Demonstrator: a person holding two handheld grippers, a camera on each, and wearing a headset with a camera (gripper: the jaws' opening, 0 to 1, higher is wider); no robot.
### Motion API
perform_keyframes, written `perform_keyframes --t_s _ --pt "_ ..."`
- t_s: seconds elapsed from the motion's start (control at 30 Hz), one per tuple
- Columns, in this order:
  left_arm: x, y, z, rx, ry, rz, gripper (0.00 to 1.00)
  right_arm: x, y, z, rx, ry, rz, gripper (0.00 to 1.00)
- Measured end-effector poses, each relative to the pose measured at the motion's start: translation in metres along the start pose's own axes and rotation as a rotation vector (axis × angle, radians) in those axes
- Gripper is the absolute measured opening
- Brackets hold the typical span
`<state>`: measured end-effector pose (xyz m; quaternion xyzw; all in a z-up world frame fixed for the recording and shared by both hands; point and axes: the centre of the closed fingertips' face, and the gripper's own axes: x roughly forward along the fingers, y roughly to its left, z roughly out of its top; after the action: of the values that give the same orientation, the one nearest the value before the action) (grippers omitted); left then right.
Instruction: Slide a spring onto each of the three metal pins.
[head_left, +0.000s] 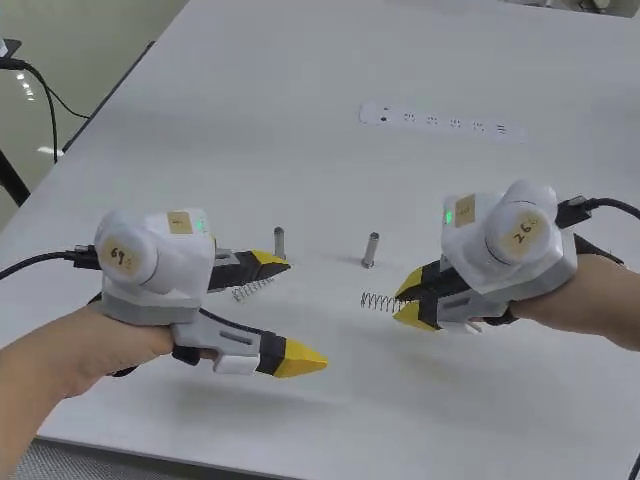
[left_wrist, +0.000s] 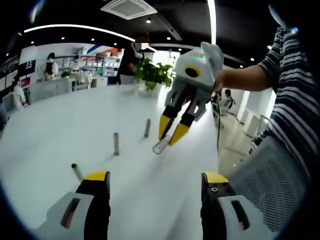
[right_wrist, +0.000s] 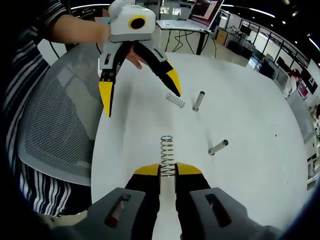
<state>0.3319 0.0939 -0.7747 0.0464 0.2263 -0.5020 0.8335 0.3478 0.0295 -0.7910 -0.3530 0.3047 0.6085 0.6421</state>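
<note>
Right gripper (right_wrist: 167, 170) is pinching thin wire coil spring (right_wrist: 167, 149); left gripper (head_left: 301, 312) gaping empty. Next, probably: threading grey steel pin (head_left: 371, 249).

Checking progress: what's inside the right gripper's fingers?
A spring, pinched at one end by the right gripper and sticking out ahead. Its pinched end is covered by the fingers.

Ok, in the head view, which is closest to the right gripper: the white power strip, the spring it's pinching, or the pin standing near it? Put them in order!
1. The spring, pinched in the right gripper's jaws, poking out to the left.
2. The pin, standing just beyond the tips.
3. The power strip, far across the table.
</note>
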Motion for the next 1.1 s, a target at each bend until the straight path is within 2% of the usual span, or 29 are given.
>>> perform_keyframes --t_s 0.17,0.23,0.37,0.53,0.67,0.93,1.1 --pt "0.011 -0.005 0.007 0.0 -0.03 -0.033 0.64 -0.001 0.004 0.003 -0.014 -0.01 0.0 0.07" --pt "0.015 -0.008 0.009 0.002 -0.036 -0.045 0.59 -0.002 0.008 0.005 -0.027 -0.013 0.004 0.07" --pt "0.02 -0.013 0.019 0.008 -0.074 -0.073 0.53 -0.005 0.013 0.013 -0.045 -0.034 0.01 0.07" --pt "0.026 -0.016 0.025 0.027 -0.09 -0.096 0.41 -0.012 0.013 0.025 -0.065 -0.063 0.0 0.07" --pt "0.028 -0.018 0.03 0.032 -0.109 -0.115 0.29 -0.014 0.014 0.027 -0.081 -0.06 0.001 0.07" --pt "0.03 -0.025 0.036 0.053 -0.108 -0.148 0.12 -0.017 0.016 0.024 -0.089 -0.053 0.009 0.07" --pt "0.031 -0.028 0.036 0.059 -0.108 -0.156 0.09 -0.019 0.017 0.026 -0.088 -0.064 0.008 0.07"
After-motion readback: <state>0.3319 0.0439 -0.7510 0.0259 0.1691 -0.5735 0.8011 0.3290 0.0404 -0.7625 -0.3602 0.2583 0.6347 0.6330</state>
